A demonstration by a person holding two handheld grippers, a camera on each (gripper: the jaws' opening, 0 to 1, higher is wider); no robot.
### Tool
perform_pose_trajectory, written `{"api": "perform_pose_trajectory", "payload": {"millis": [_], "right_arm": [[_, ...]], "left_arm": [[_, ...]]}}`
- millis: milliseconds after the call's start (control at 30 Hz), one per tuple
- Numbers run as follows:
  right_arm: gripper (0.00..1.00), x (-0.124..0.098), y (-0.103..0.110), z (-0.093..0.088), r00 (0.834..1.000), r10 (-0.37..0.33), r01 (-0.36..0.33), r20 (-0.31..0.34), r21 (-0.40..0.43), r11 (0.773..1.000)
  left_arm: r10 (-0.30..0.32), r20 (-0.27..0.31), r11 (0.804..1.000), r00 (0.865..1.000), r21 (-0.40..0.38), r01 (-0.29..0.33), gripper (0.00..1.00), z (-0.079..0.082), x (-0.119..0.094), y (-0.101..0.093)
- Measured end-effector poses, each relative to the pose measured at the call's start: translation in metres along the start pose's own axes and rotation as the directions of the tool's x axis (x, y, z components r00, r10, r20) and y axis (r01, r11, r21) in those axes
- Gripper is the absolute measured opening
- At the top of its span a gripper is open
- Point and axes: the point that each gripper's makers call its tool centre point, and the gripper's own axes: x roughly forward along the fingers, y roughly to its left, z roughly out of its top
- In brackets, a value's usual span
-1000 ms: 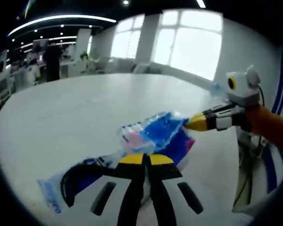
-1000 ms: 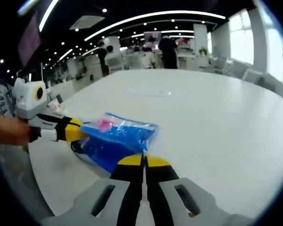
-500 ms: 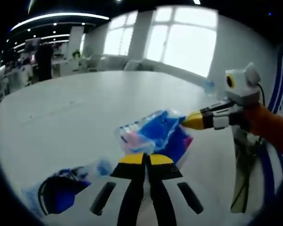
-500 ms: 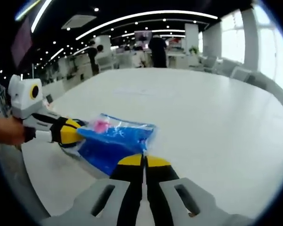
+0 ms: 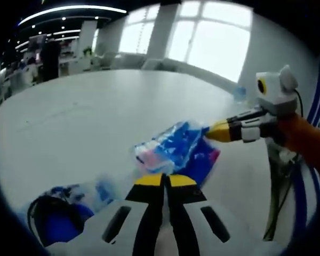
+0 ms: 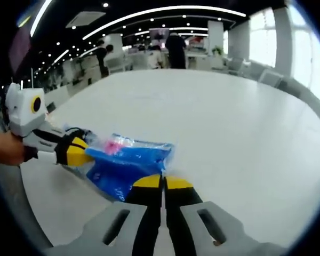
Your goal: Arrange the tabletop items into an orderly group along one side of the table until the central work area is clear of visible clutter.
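Left gripper (image 5: 166, 180) level, jaws pressed together, yellow tips touching. Right gripper (image 6: 162, 183) likewise closed, tips meeting. Seen from the left gripper view, right gripper reaches in sideways, held by a hand (image 5: 304, 140) in an orange sleeve.

The blue packet (image 5: 177, 153) has lifted clear — the second packet (image 5: 64, 210) dropped behind.
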Motion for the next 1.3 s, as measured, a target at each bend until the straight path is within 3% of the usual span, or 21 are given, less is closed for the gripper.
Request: {"api": "perform_pose_trajectory", "payload": {"millis": [467, 833, 1300], "right_arm": [[0.02, 0.013, 0.001, -0.015, 0.999, 0.010, -0.009, -0.042, 0.008, 1.000], [0.02, 0.017, 0.001, -0.022, 0.998, 0.009, -0.009, -0.059, 0.003, 1.000], [0.06, 0.018, 0.000, -0.017, 0.999, 0.009, -0.008, -0.041, 0.017, 1.000]], "left_arm": [[0.020, -0.063, 1.000, 0.998, -0.013, -0.021, 0.00, -0.018, 0.009, 0.006], [0.023, -0.065, 1.000, 0.998, -0.013, -0.024, 0.01, -0.019, 0.010, 0.007], [0.030, -0.079, 0.999, 0.996, -0.016, -0.031, 0.08, -0.019, 0.008, 0.010]]}}
